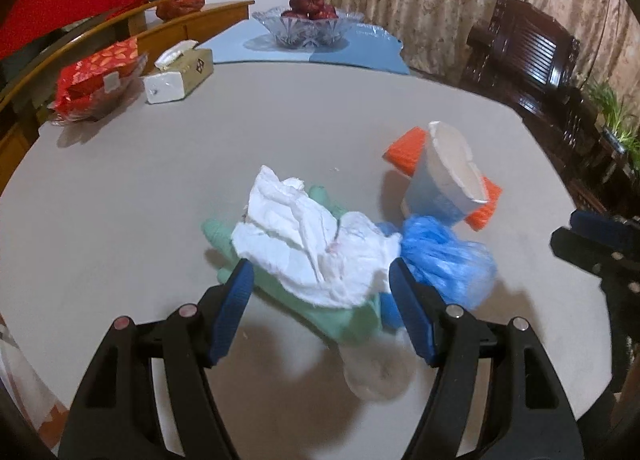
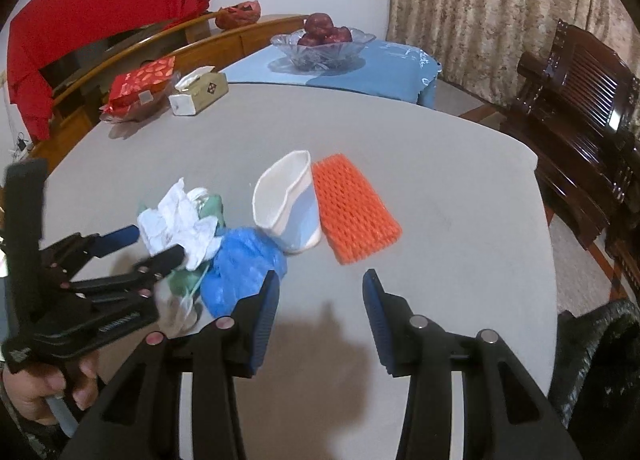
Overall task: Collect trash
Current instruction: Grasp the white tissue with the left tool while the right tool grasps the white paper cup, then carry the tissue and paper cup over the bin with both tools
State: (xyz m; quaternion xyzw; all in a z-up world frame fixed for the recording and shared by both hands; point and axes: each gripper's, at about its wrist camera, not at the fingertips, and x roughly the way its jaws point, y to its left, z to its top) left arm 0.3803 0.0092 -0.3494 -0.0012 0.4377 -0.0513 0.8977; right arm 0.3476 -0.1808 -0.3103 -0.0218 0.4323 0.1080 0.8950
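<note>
A pile of trash lies mid-table: crumpled white tissue [image 1: 312, 244] on green foam netting [image 1: 340, 316], a crumpled blue plastic bag [image 1: 444, 256], a squashed paper cup [image 1: 444, 176] and orange foam netting [image 1: 404, 148]. My left gripper [image 1: 320, 272] is open, its blue fingers [image 1: 236, 300] on either side of the tissue and green netting. In the right wrist view the left gripper [image 2: 156, 244] straddles the tissue [image 2: 180, 220], beside the blue bag [image 2: 240, 264], the cup [image 2: 288, 200] and the orange netting [image 2: 352, 208]. My right gripper [image 2: 320, 280] is open and empty, just in front of the pile.
On the grey table [image 1: 120, 220] far left are a tissue box [image 1: 180, 72] and a red packet [image 1: 96, 76]. A glass bowl of red fruit [image 1: 308, 24] stands on a blue cloth behind. A dark wooden chair [image 1: 528, 56] stands at the right.
</note>
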